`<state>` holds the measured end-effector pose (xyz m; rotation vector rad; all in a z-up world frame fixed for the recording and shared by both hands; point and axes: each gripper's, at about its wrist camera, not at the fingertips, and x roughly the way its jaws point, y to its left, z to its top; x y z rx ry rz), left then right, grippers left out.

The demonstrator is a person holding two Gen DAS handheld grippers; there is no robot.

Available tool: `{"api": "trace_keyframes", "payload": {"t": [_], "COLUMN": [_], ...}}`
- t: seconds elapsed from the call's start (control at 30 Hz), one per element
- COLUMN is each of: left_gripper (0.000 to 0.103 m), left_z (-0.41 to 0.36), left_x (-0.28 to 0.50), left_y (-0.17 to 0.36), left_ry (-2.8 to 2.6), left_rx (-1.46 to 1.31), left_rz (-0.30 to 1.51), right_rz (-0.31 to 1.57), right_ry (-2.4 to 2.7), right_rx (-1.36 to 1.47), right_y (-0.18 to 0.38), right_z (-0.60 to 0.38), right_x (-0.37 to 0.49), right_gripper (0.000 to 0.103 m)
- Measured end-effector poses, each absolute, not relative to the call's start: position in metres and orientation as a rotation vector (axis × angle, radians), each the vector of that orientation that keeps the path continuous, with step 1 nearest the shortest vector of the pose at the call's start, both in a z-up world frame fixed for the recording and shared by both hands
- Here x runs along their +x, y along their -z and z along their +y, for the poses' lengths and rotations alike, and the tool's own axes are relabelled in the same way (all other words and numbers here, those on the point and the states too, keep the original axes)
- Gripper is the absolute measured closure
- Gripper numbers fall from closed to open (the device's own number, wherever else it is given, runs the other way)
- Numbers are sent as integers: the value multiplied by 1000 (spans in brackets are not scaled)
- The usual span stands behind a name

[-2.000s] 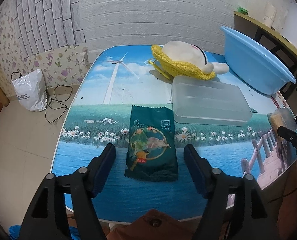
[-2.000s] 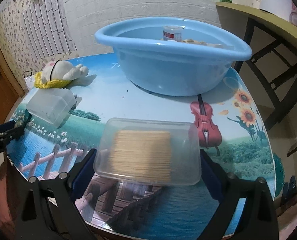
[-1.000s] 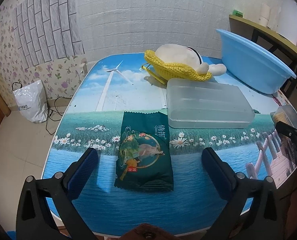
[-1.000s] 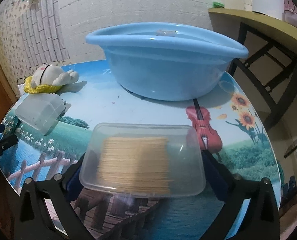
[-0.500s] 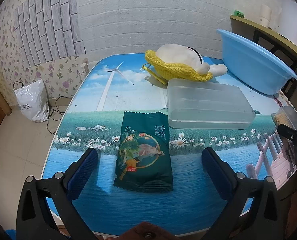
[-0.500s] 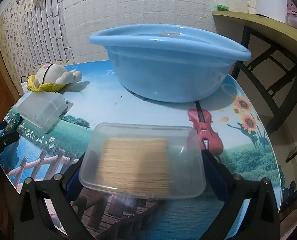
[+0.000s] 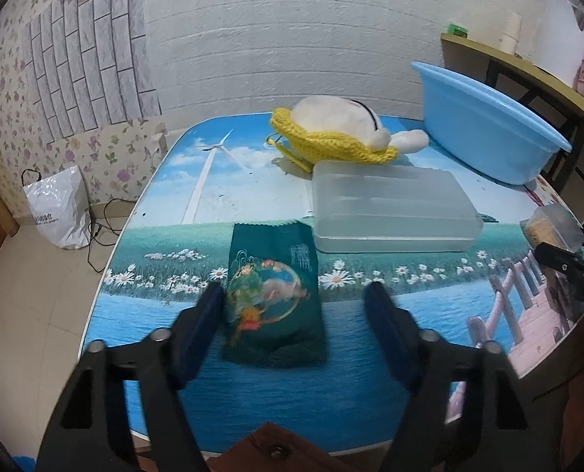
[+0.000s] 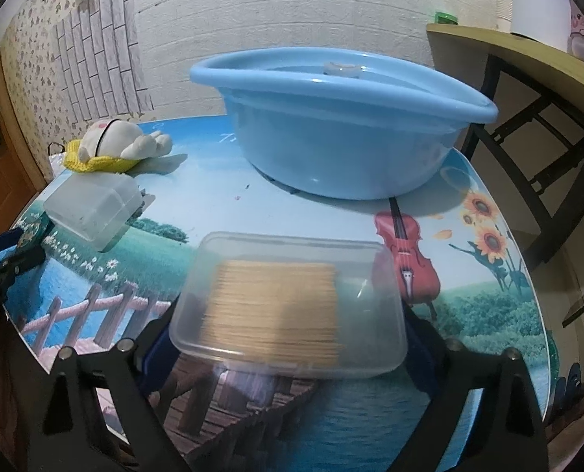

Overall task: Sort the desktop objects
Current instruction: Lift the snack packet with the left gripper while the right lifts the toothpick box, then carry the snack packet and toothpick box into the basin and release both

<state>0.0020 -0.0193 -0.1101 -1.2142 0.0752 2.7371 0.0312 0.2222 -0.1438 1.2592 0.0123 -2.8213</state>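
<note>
Right wrist view: clear box [image 8: 288,306] motion-blurred; tan contents unreadable; box hides both pads, so contact can't be confirmed. Basin [image 8: 343,126] wall hides its contents bar one pale top. Left wrist view: left gripper [image 7: 296,310] blurred, jaws closing; packet [image 7: 274,295] print smeared.

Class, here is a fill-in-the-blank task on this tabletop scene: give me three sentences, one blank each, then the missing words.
1. The dark green snack packet lies between the fingers of the ______ gripper.
2. The plush toy wears a knitted scarf coloured ______.
3. The clear box of toothpicks sits in front of a basin coloured ______.

Missing words: left; yellow; blue
</note>
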Motion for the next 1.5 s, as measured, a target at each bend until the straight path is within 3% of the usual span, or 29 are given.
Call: {"api": "trace_keyframes", "payload": {"t": [0.1,0.23,0.4,0.97,1.5], "left_gripper": [49,54,55,55,55], "left_z": [-18,-18,-22,-4,114], "left_x": [4,6,8,6,-64], "left_y": [108,107,98,29,-12], "left_ry": [-2732,-2713,-2651,-2678,-2484], "left_rx": [-1208,-1216,-1236,-1045,-895], "left_rz": [76,69,-18,-6,80], "right_rz": [16,10,5,-32,-109], "right_ry": [2815,2806,2804,2838,2929], "right_rx": [1262,1266,1252,1086,964], "right_y": [144,142,134,85,42], "right_z": [222,222,221,219,269], "right_x": [32,34,37,47,1], "right_gripper": [7,8,8,8,8]}}
